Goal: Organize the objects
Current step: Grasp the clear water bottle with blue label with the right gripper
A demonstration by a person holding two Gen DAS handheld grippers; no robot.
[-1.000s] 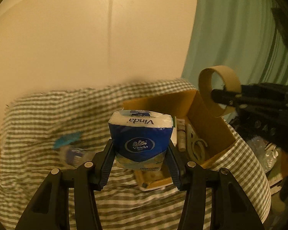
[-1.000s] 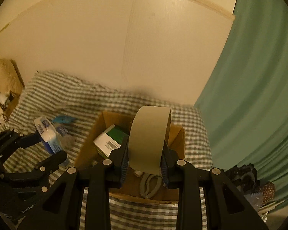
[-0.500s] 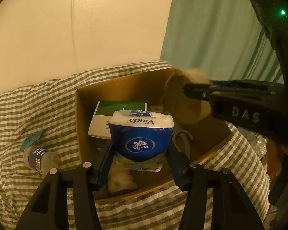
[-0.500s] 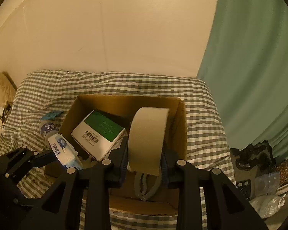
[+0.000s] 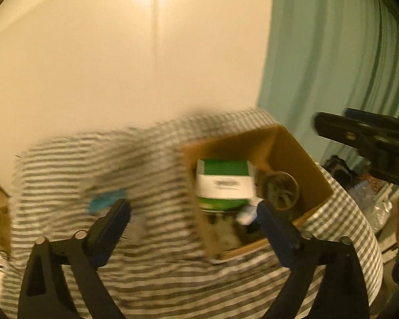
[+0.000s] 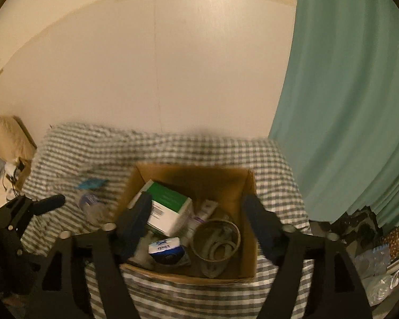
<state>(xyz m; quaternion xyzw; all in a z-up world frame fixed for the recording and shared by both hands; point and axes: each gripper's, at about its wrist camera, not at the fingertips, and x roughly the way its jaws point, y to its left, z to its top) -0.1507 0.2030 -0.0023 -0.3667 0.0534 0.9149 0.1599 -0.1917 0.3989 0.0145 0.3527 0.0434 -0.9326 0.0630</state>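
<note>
A brown cardboard box [image 6: 248, 186] [image 5: 292, 148] stands on a grey-checked cloth. Inside lie a green-and-white carton [image 6: 170, 207] [image 5: 223, 180], the blue Vinda tissue pack [image 6: 166, 250] [image 5: 248, 212], and the brown tape roll [image 6: 216, 239] [image 5: 280, 190] lying flat. My right gripper [image 6: 196, 218] is open and empty above the box. My left gripper [image 5: 194, 212] is open and empty, over the box's left edge. The left gripper also shows in the right wrist view [image 6: 44, 204], and the right one shows in the left wrist view [image 5: 364, 135].
A small plastic bottle [image 6: 91, 207] and a teal scrap [image 6: 89, 183] [image 5: 106, 203] lie on the cloth [image 6: 173, 148] left of the box. A green curtain [image 6: 345, 93] hangs on the right, with clutter [image 6: 372, 239] on the floor below it. A cream wall stands behind.
Both grippers have opened and let go: the tissue pack and the tape roll now lie in the box. Both grippers have pulled back; the left one has swung left.
</note>
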